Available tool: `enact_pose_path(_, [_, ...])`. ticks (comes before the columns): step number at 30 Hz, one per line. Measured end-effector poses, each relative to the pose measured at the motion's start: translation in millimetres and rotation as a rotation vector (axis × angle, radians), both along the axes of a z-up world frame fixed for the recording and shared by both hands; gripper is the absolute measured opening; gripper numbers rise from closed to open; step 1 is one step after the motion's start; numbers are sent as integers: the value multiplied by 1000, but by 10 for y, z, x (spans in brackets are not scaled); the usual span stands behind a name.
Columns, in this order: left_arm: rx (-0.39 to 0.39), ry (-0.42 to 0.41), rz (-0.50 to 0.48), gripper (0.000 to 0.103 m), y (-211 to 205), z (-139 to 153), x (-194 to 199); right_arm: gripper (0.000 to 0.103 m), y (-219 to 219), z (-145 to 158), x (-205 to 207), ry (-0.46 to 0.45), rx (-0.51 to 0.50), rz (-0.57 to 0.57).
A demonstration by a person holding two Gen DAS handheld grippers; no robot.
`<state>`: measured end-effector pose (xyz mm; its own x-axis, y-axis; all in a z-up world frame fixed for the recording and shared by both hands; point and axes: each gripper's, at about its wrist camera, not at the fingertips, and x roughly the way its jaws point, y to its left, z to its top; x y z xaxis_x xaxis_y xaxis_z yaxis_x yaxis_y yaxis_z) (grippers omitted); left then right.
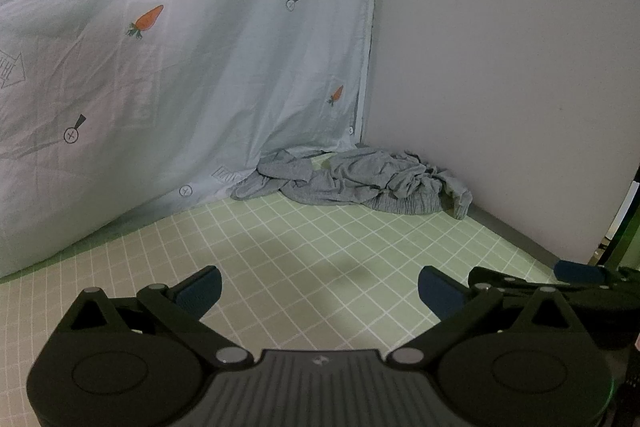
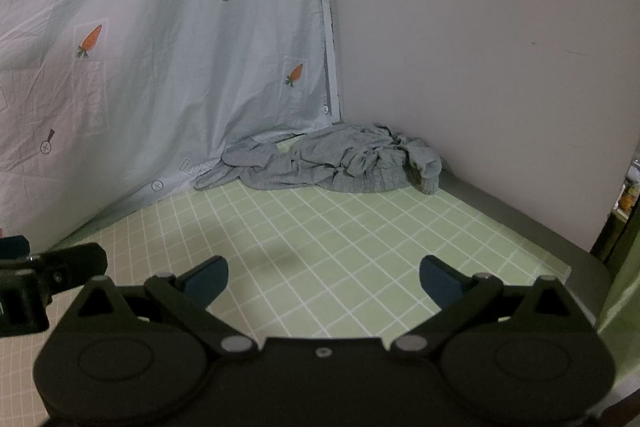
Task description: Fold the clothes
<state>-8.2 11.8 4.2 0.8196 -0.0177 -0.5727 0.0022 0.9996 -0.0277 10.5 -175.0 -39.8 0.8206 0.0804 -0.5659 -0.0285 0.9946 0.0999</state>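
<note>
Lying crumpled in the far corner, a soft grey knit garment [image 1: 352, 183] is bunching into wrinkled folds between a carrot-printed pale blue sheet [image 1: 192, 47] and a plain wall [image 1: 500, 67], on a green grid-patterned cloth [image 1: 320, 247] (white lines), while the left gripper [image 1: 320, 293] and right gripper [image 2: 323, 281] are hovering near, jaws spread apart, gripping nothing.

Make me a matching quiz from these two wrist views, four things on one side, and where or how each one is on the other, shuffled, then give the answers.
Things:
1. grey garment
2. carrot-print sheet
3. left gripper
4. green checked cloth

Descriptions:
A. hangs as a backdrop on the left
B. open and empty, above the table
C. crumpled in the far corner
D. spread flat over the table

Pairs: 1-C, 2-A, 3-B, 4-D
</note>
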Motion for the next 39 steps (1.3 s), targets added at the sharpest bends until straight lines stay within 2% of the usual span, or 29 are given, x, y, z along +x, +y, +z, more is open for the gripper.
enact_pose_path(20, [-6,0,11,103,12,-50,-24,103,-11,-26,43,6,2,-1])
enact_pose_path(29, [-19,47,19,103,19,-161,100,103,-15,-151,130,47,-5,3])
enact_pose_path(39, [-20,123,13,103,1,-349,472,103,-96,-367,516,108,8,-23])
